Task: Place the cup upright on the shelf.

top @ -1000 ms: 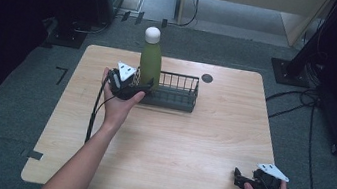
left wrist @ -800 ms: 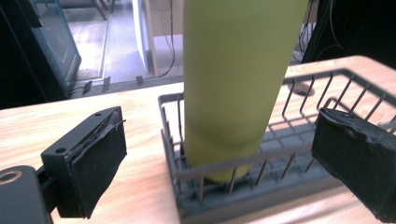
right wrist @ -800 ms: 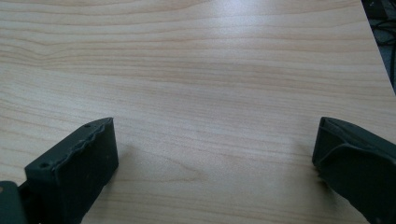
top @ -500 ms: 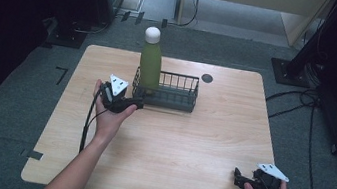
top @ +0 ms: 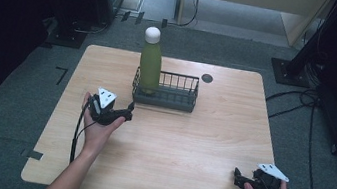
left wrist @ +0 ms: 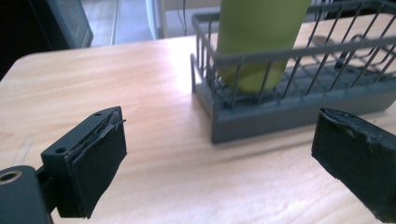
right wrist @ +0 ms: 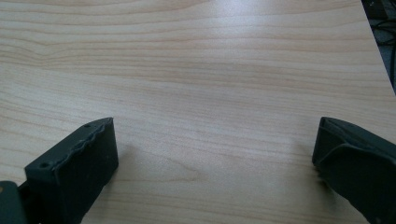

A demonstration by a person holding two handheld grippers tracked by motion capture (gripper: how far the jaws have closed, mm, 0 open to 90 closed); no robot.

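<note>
A green bottle (top: pixel 150 66) with a white cap stands upright in the left end of a dark wire basket (top: pixel 176 98) at the table's back middle. My left gripper (top: pixel 128 111) is open and empty, a short way in front of and to the left of the basket. In the left gripper view the jaws stand wide apart, with the basket (left wrist: pixel 299 100) and the bottle's base (left wrist: pixel 254 42) ahead of them. My right gripper (top: pixel 237 178) rests open and empty near the table's front right corner. Its jaws are spread over bare wood in the right gripper view.
A small dark round disc (top: pixel 207 78) lies on the wooden table (top: pixel 189 148) to the right of the basket, near the back edge. Black cables trail on the floor at the right. Dark equipment stands beyond the table's back left.
My left gripper has let go of the bottle and drawn back toward the front left, away from the basket. The bottle stays upright in the basket. The right gripper has not moved.
</note>
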